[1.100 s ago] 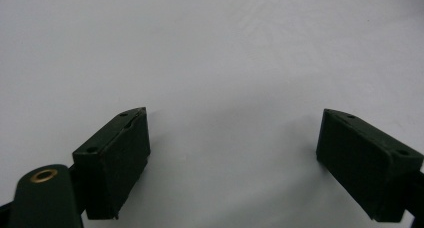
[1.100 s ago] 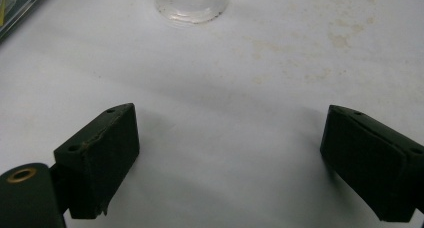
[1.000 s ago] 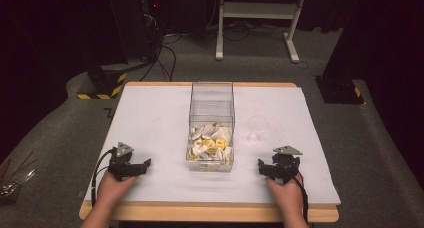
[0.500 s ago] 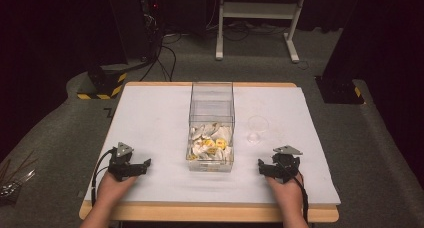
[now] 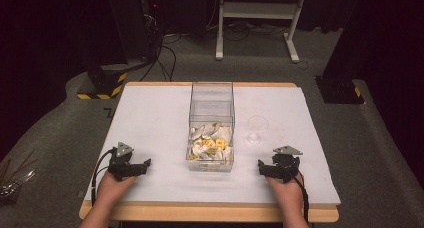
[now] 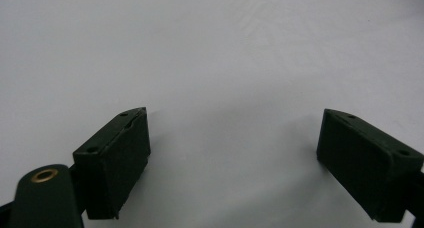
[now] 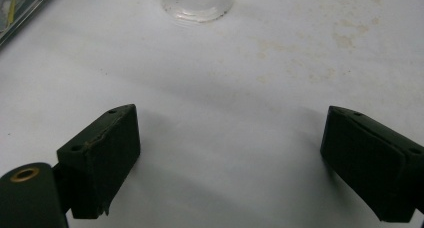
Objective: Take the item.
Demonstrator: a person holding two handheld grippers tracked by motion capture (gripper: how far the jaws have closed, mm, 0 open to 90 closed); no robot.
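**Both grippers parked, nothing in hand**

Dark room; white-covered table. A clear bin of wrapped packets stands at centre, a glass just beside it. Left gripper and right gripper rest near the front edge, jaws spread wide and empty, apparently a ready position flanking the bin.

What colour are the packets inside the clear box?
The packets are mostly white with some yellow; the high view shows them best.

Grey carpet floor; white metal stand behind; dark surroundings.
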